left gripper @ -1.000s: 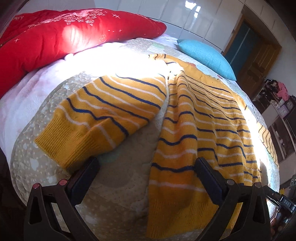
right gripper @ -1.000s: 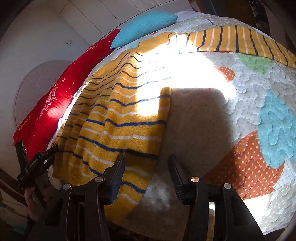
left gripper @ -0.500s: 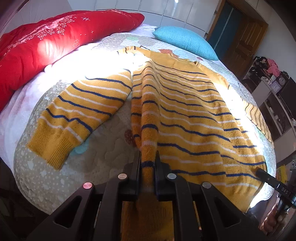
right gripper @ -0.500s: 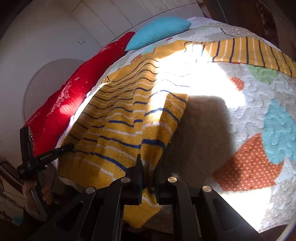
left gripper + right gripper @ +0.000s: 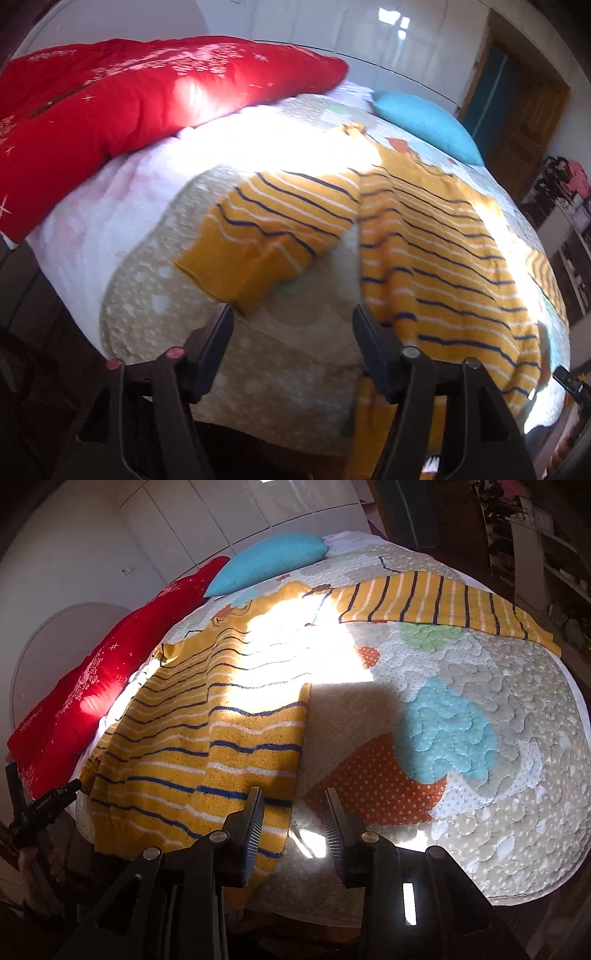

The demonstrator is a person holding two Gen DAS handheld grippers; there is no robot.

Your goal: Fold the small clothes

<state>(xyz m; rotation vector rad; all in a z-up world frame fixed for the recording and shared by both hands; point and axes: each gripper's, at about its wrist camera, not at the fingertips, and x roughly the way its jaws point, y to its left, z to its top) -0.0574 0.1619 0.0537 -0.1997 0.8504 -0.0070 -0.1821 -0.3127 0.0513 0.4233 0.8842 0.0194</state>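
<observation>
sweater: the yellow striped sweater [image 5: 443, 251] is lying flat on the bed [image 5: 288, 369], collar end up toward the blue pillow [image 5: 424, 122], hem hanging a bit over the near edge, so its long axis is running straight away from both wrist cams

sleeves: one sleeve [image 5: 273, 236] is angling out to the left with its cuff pointing at the left tongs, the other sleeve [image 5: 436, 602] is stretching way out to the right near the far side of the quilt

left tongs: the left tongs [image 5: 291, 332] are hanging released, jaws wide apart, gripping nothing; the cuff is sitting just beyond the left jaw tip and the sweater's side edge is right by the right jaw

right tongs: the right tongs [image 5: 291, 812] are also spread and empty, hovering at the hem corner; the left jaw is over the knit, the right jaw over bare quilt

what matters next: I'm guessing a sleeve is getting folded in first. The left sleeve is way nearer the left tongs, basically just ahead and slightly left. The right sleeve is well apart from the right tongs, so that side is needing a longer reach

other stuff: red duvet [image 5: 129, 110] is sitting at the far left, nothing in the way
</observation>
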